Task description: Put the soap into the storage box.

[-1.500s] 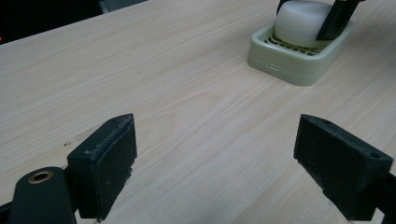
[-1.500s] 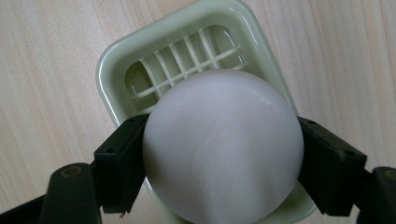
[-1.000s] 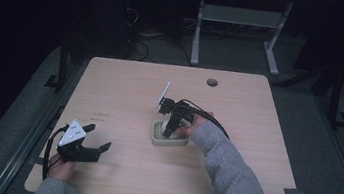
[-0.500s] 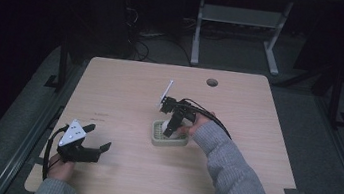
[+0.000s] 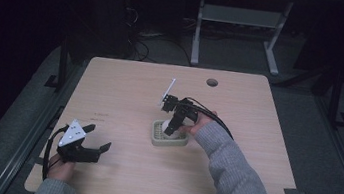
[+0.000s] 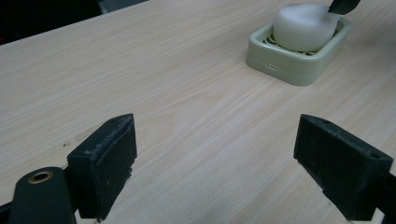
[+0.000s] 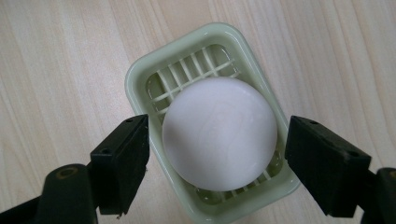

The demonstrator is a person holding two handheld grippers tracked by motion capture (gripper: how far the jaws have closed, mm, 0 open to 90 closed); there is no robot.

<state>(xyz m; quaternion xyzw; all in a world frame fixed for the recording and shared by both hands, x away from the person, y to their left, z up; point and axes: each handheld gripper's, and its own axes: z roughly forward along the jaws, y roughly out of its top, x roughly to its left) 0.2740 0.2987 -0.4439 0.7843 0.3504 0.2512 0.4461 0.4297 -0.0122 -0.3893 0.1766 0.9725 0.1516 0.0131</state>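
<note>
The right claw (image 7: 217,163) hangs open over the soap (image 7: 219,133) in its dish (image 7: 140,74), jaws either side, not touching. The left claw (image 5: 87,141) sits open near the table's (image 5: 258,118) front left corner, with bare wood between.

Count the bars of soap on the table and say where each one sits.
1. The white soap lies in the green soap dish near the table's middle, between the right tool's open jaws.

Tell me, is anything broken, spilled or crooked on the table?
Nothing stands out. The white soap sits in the pale green soap dish, which lies flat and whole on the wooden table. The right gripper is open around the soap, not squeezing it.
</note>
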